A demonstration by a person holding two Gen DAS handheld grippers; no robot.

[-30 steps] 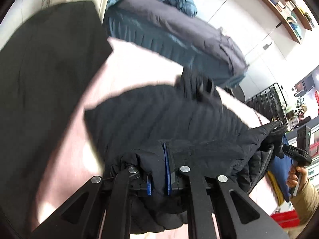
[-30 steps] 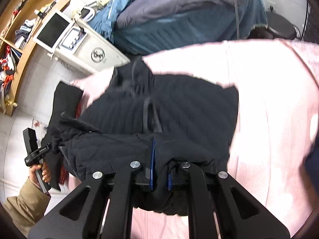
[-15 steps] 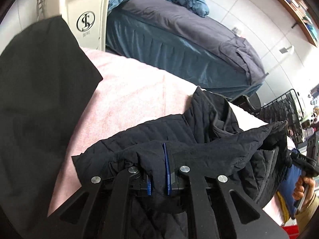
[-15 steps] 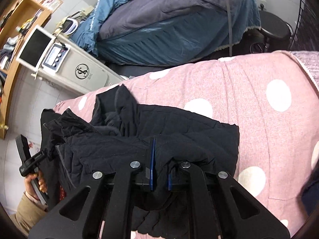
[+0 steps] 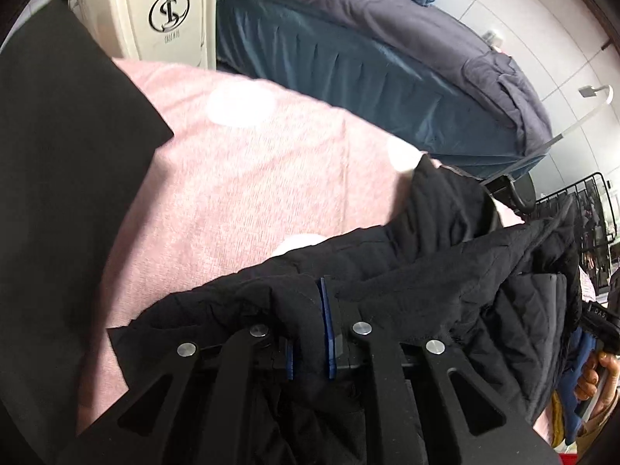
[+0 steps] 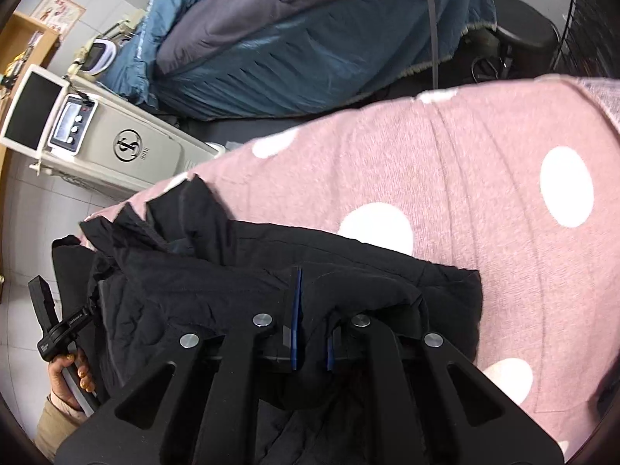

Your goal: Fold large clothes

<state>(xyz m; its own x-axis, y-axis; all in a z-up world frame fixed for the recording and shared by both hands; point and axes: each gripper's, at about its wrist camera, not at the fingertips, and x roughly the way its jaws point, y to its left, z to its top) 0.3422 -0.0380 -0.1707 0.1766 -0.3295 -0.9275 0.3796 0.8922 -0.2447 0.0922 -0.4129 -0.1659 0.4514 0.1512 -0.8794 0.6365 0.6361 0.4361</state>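
My left claw (image 5: pixel 308 333) and right claw (image 6: pixel 308 329) each pinch the black quilted jacket's (image 6: pixel 240 283) near hem, which I should lay evenly on the pink dotted bedspread (image 6: pixel 484 178).

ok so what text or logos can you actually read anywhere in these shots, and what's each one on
"SL"-style monogram in a circle: on the cream machine, also seen in the right wrist view; the small word under it is too blurred to read.
"DAS": partial white lettering on the right tool.
White lettering on the left tool: too small to read.
Red poster on the wall: unreadable.
Machine's panel display: unreadable.
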